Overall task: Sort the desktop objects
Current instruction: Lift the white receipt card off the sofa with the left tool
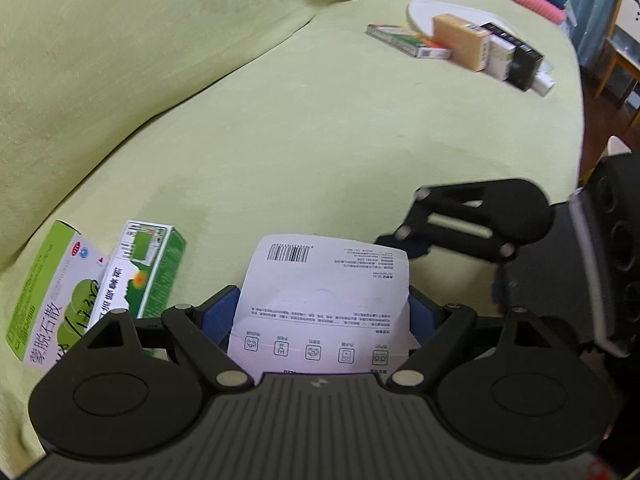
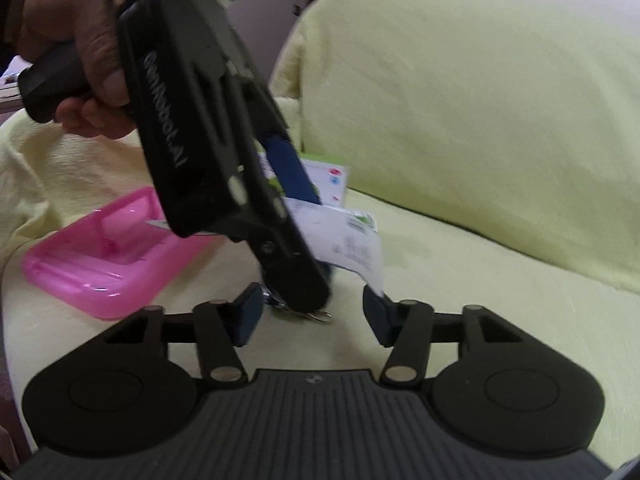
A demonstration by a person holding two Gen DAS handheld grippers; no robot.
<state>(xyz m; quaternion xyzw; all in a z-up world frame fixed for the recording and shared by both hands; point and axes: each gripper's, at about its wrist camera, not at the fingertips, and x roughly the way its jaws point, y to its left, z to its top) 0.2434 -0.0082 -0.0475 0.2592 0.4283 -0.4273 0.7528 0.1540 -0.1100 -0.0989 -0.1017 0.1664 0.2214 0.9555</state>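
The left gripper (image 1: 320,308) is clamped on a flat white printed carton with a barcode (image 1: 324,300), its blue pads pressed against the carton's two side edges; the carton's lower end is hidden behind the gripper body. Taking this white carton as the landmark, two green-and-white medicine boxes (image 1: 100,284) lie just to its left on the pale green cloth-covered sofa seat (image 1: 320,140), the nearer one partly covered by the gripper's linkage. Far beyond the carton, toward the upper right, a cluster of small boxes (image 1: 468,48) rests against a white oval plate (image 1: 420,12); their labels are too blurred to read. In the right wrist view, the right gripper (image 2: 312,316) stands wide open with nothing between its blue pads, low over the seat. The left gripper's black body crosses in front of it, held by a hand (image 2: 76,40) cut off at the frame's edge, and hides most of the carton (image 2: 352,248). A small metallic thing lies under the left gripper's tip, too obscured to identify. A translucent pink plastic tray (image 2: 104,264) sits left of the carton, its contents hard to make out.
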